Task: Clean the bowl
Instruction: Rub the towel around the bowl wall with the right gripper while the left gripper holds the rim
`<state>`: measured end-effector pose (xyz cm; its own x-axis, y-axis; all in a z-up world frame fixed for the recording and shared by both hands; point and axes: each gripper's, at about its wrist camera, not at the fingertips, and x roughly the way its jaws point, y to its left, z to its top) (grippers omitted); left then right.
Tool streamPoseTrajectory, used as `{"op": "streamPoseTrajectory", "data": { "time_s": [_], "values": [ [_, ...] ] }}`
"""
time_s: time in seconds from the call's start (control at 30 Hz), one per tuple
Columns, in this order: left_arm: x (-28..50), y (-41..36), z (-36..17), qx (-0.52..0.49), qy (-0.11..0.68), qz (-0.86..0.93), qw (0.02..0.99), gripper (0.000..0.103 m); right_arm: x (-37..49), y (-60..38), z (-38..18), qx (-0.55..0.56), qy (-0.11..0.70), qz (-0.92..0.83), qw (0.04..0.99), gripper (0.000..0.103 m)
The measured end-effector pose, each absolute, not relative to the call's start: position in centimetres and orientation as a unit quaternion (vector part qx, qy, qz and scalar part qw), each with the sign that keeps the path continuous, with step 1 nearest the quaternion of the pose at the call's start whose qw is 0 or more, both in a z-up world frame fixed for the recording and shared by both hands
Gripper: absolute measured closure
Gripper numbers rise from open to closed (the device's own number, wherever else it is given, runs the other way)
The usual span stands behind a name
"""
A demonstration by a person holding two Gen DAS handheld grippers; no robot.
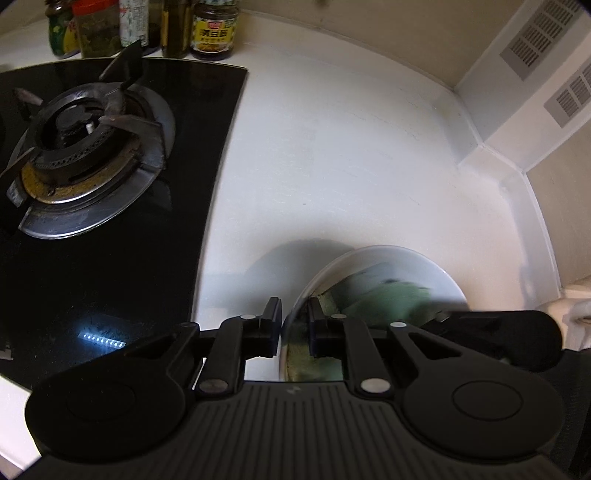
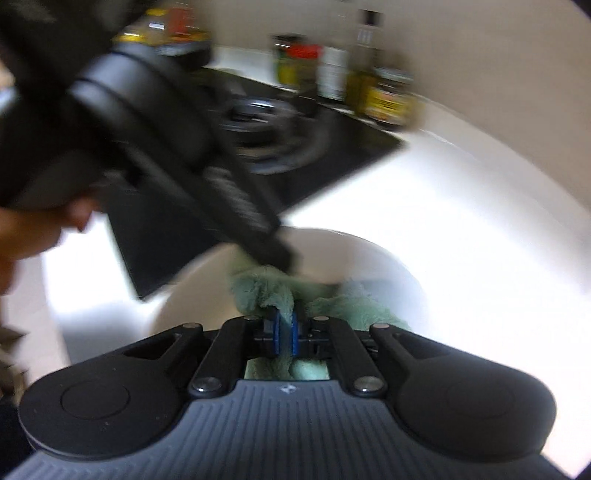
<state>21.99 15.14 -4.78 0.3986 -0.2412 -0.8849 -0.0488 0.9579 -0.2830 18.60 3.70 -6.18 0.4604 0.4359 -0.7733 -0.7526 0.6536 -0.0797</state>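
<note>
**Bowl pinched at the rim on the left, cloth pinched inside it on the right**

Left wrist view: the white bowl (image 1: 388, 273) sits at the lower centre of the frame on the white countertop (image 1: 332, 147), just right of the black glass hob (image 1: 110, 280). The left gripper (image 1: 295, 321) straddles the bowl's near rim, one finger outside the wall and the other inside, the two drawn close on the rim so that it is pinched between them. A green cloth (image 1: 384, 299) lies inside the bowl, blurred. At the lower right a dark, blurred part of the other tool reaches over the bowl's edge. A gas burner (image 1: 85, 147) fills the upper left, and a row of jars and bottles (image 1: 214, 33) stands along the top left against the wall. Vent grilles (image 1: 546, 37) show at the upper right.

Right wrist view: the picture is heavily smeared. The bowl (image 2: 362, 258) lies at the centre, just above the right gripper (image 2: 284, 332), whose blue pads (image 2: 294, 332) are pressed together on a fold of the green cloth (image 2: 258, 291); the rest of the cloth spreads across the bowl's floor. The left gripper (image 2: 280, 254) comes down from the upper left and meets the bowl's far rim. A hand (image 2: 37, 229) shows at the left edge. The hob (image 2: 258, 125) and the jars (image 2: 388, 96) are blurred across the top.
</note>
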Motion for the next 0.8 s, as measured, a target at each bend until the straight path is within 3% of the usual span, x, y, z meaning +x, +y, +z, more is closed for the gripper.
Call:
{"op": "streamPoseTrajectory", "data": {
  "time_s": [0.2,0.4,0.53,0.8],
  "values": [
    [21.8,14.4,-4.8,-0.110,0.538,-0.066,0.833,0.088,19.4,2.3,-5.3,-0.298,0.418,0.339,0.788,0.100],
    [22.0,13.6,-4.9,-0.099,0.528,-0.071,0.840,0.086,19.3,2.4,-4.1,-0.374,0.506,0.426,0.650,0.098],
    [22.1,12.7,-4.9,-0.090,0.521,-0.068,0.846,0.085,19.8,1.9,-4.0,-0.329,0.550,0.471,0.606,0.097],
    [22.2,13.6,-4.8,-0.118,0.527,-0.075,0.838,0.086,21.4,-3.1,-4.1,-0.033,0.533,0.488,0.691,0.098]
  ]
}}
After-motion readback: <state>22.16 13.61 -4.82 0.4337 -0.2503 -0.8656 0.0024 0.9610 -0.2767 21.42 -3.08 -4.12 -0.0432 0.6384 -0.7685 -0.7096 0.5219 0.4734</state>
